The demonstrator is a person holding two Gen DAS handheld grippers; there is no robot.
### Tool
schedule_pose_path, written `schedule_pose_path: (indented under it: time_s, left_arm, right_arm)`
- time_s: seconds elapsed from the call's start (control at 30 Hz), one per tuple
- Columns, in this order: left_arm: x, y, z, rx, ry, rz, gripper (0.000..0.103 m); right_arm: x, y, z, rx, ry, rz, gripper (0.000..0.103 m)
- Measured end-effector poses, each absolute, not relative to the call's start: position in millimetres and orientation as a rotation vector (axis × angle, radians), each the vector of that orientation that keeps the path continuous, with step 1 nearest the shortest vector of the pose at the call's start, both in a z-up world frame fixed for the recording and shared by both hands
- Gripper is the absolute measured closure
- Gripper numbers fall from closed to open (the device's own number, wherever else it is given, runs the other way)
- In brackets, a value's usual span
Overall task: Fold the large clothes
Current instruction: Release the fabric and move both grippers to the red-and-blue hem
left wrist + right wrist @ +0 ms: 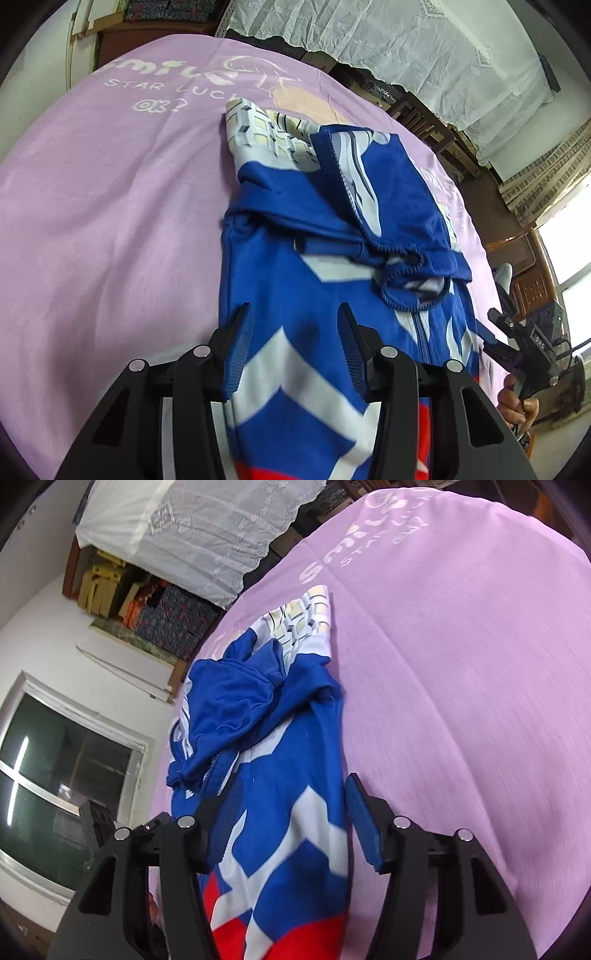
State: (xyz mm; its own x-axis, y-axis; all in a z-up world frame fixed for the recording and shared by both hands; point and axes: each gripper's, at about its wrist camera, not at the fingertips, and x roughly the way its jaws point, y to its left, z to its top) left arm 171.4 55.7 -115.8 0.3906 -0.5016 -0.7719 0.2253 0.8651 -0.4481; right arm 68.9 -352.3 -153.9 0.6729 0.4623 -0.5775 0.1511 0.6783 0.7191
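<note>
Surface: a lilac cloth (110, 221) printed with pale lettering covers a broad flat surface; whether a bed or a worktop lies under it cannot be told.

Garment: a blue zip-up jacket (295, 280) with white chevron bands and a red patch at its near end lies on the lilac cloth, reaching away from both cameras. Its far end shows a pale checked panel, and a blue sleeve or hood is bunched loosely on top near the middle.

Left gripper: the left gripper (295, 332) sits low over the near part of the jacket. Its jaws are spread wide, with blue and white fabric showing in the gap between them. Contact with the fabric cannot be told.

Right gripper: the right gripper (293, 812) is also over the jacket's near end, jaws spread wide. The left fingertip lies over the blue fabric; the right one sits at the jacket's edge, beside bare lilac cloth. In the left wrist view this gripper appears at the far right, held in a hand (515, 402).

Background: a white lace curtain (406, 40) hangs beyond the cloth. A window (62, 775) shows at the left of the right wrist view, with stacked patterned fabrics above it.
</note>
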Motion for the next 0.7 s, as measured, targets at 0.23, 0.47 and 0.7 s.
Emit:
schedule_pose_path:
  time_s: [0.23,0.47,0.7]
  left_arm:
    - [196.1,70.0,-116.3,-0.392,1.070,-0.455,0.057]
    - [205.1,74.2,-110.1,-0.381,1.032,-0.416,0.060]
    - [211.1,68.7,-117.2,-0.361,1.059,-0.435,0.056]
  right_arm:
    - [96.3,-351.3,-155.5,0.815,0.864,0.245,0.045]
    - [117.5,-354.3,-156.8,0.814,0.879,0.304,0.047]
    - [120.8,-349.0,-156.2,0.777,0.872,0.334,0.047]
